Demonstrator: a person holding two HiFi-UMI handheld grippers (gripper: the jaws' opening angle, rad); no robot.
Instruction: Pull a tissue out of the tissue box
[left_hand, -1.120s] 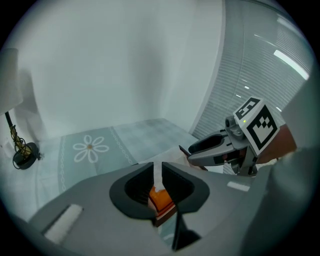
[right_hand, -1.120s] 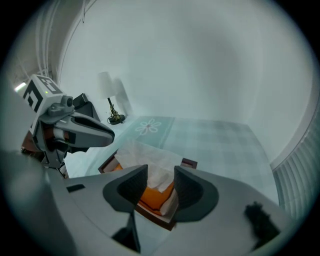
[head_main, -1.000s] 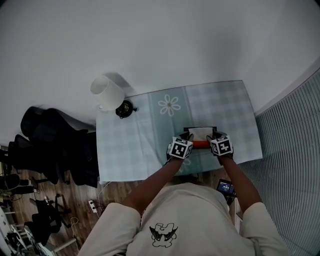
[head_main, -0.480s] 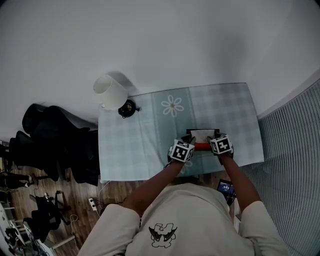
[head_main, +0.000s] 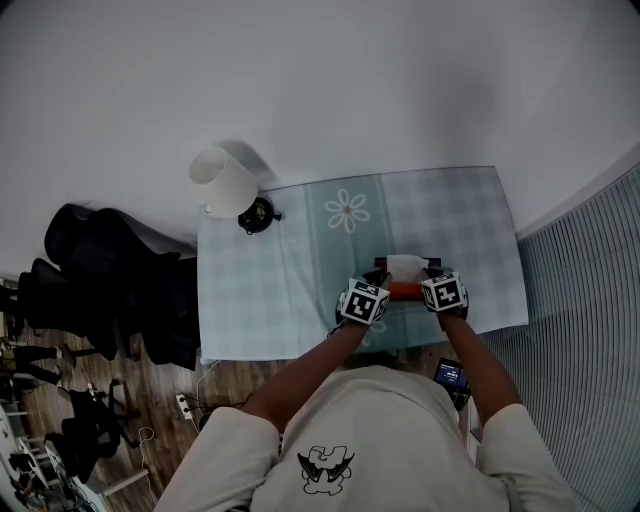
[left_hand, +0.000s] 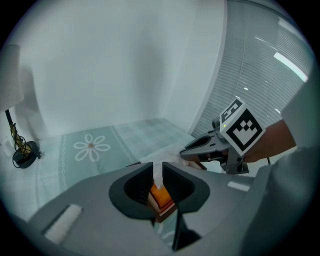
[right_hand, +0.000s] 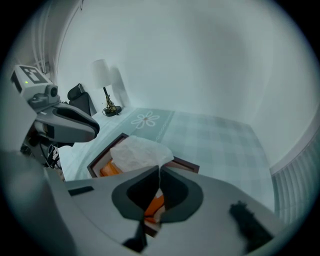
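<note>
The tissue box (head_main: 404, 291) is orange inside a dark brown rim and lies near the front edge of the table (head_main: 260, 290). A crumpled white tissue (right_hand: 137, 152) sticks up from its top. My right gripper (right_hand: 159, 181) hangs over the box's right end, its jaws shut on a thin fold of that tissue. At the box's left end, my left gripper (left_hand: 157, 175) holds its jaws close together, with the box's orange and brown edge (left_hand: 161, 196) between them. Each gripper shows in the other's view: the right gripper (left_hand: 187, 150) and the left gripper (right_hand: 92, 131).
A white-shaded lamp (head_main: 222, 183) with a black base (head_main: 255, 214) stands at the table's back left corner. The checked cloth has a daisy print (head_main: 347, 212). Black chairs (head_main: 100, 280) stand left of the table, slatted blinds (head_main: 590, 300) to the right.
The right gripper has sunk slightly onto the tissue, which now bulges above the box. The left gripper has stayed at the box's left end.
</note>
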